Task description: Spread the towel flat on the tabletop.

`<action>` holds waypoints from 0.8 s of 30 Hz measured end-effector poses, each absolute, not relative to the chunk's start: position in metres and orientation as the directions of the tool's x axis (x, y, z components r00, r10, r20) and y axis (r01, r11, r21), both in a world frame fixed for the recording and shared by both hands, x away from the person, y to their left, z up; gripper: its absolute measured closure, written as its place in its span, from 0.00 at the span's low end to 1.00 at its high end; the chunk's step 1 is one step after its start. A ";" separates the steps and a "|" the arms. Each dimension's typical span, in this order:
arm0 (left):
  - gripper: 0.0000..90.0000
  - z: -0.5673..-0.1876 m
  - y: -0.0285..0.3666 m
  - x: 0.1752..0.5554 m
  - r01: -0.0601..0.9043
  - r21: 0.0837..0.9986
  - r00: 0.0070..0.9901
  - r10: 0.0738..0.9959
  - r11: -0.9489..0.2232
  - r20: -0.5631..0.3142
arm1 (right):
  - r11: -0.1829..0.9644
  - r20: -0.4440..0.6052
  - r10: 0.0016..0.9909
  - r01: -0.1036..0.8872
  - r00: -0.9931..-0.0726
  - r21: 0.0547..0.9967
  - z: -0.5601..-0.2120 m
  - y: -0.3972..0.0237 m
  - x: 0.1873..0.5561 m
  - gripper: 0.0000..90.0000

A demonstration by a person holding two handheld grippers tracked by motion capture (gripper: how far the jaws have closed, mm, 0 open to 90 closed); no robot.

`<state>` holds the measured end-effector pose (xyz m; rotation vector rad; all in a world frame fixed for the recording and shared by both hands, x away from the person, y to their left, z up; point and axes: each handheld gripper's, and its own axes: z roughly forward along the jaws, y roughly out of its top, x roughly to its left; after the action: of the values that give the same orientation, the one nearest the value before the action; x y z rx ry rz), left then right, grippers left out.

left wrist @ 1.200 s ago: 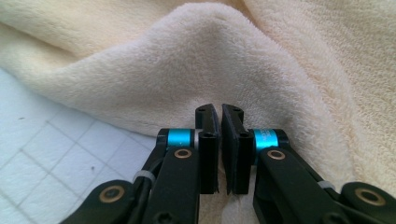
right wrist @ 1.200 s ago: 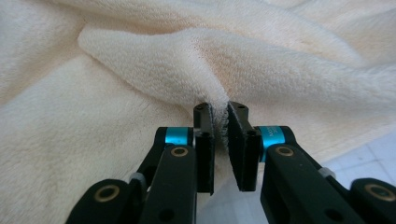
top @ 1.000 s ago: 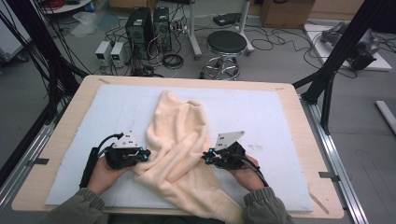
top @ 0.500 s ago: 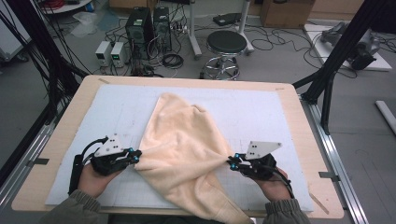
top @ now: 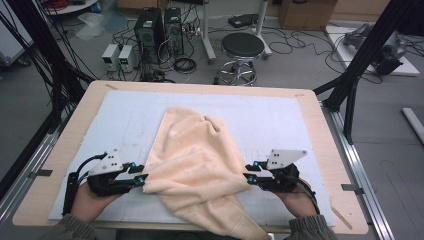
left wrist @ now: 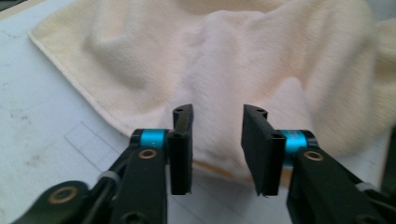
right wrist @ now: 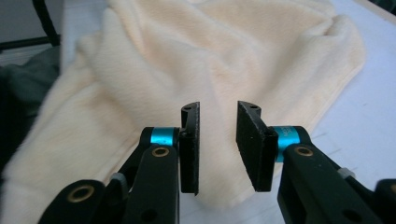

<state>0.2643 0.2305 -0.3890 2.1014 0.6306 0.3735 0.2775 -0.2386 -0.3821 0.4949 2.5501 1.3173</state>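
The towel is lying on the counter, long axis running eleven to five; left gripper and right gripper have just been opening, now standing spread, pinching nothing.

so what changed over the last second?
Both hands pulled apart, from near the middle of the towel out to its side edges, spreading it wider and flatter. The left tool and right tool have just been opening; their jaws now stand apart with towel in the gap, no pad pressing, so the cloth is let go. The towel's near corner is draped over the near edge of the table as before.
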 end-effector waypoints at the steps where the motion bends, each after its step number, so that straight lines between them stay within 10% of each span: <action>1: 0.67 -0.390 0.228 0.272 0.296 0.826 0.825 0.565 -0.480 0.032 | 0.551 -0.058 0.398 0.188 -0.915 0.813 -0.383 -0.235 0.284 0.75; 17: 0.58 -0.429 0.208 0.358 0.459 0.741 0.756 0.653 -0.490 -0.037 | 0.582 0.017 0.475 0.328 -0.880 0.744 -0.432 -0.206 0.364 0.61; 24: 0.75 -0.435 0.205 0.359 0.465 0.716 0.763 0.646 -0.521 -0.025 | 0.600 0.044 0.492 0.375 -0.869 0.707 -0.439 -0.204 0.366 0.81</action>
<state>0.3594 0.2052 -0.4347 2.2167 0.8257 0.3158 0.3660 -0.2042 -0.4387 0.7292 2.6684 1.1242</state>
